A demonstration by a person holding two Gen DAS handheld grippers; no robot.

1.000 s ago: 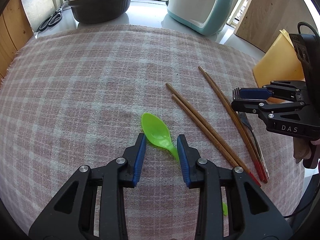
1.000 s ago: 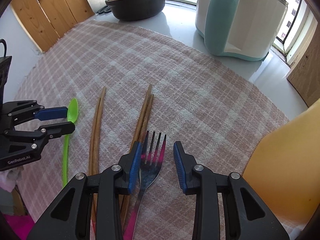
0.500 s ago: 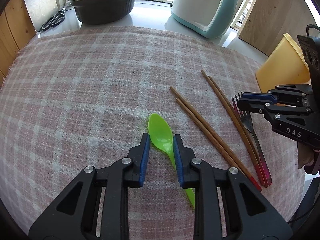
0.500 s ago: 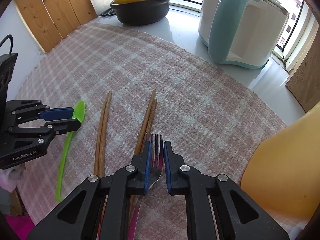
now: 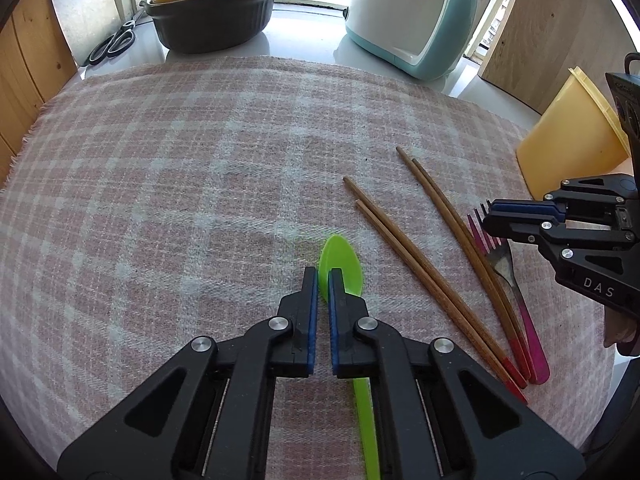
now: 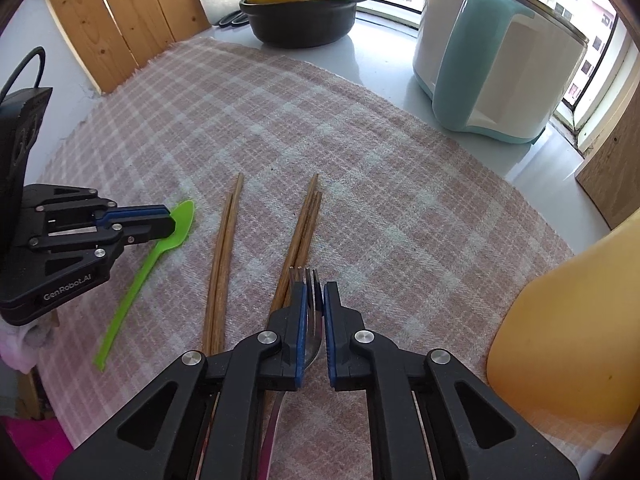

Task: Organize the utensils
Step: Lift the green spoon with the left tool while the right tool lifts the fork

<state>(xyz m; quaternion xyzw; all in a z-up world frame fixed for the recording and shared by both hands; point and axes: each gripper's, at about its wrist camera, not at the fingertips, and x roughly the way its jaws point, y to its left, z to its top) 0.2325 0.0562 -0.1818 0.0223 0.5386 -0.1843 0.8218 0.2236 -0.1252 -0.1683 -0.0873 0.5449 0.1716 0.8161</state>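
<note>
A green plastic spoon (image 5: 347, 263) lies on the pink checked cloth (image 5: 160, 180). My left gripper (image 5: 323, 274) is closing, and its blue pads pinch the edge of the spoon's bowl while the handle trails back under the fingers. In the right wrist view the left gripper (image 6: 170, 220) grips the spoon (image 6: 134, 290) at its bowl end. A metal fork (image 6: 307, 280) with a pink handle (image 5: 530, 340) lies beside two pairs of wooden chopsticks (image 5: 400, 248) (image 6: 224, 248). My right gripper (image 6: 315, 292) is closing, and its pads press on the fork's head; the tines stick out past the tips.
A yellow plastic container (image 6: 572, 320) stands at the cloth's right edge, close to the right gripper (image 5: 490, 216). Behind the cloth are a black pot with a yellow lid (image 5: 212, 12), a white and teal appliance (image 5: 412, 20) and scissors (image 5: 112, 46). Wooden boards line the left side.
Both grippers closed from partly open: the left onto the green spoon's bowl, the right onto the fork's head. Neither hand shifted much.
</note>
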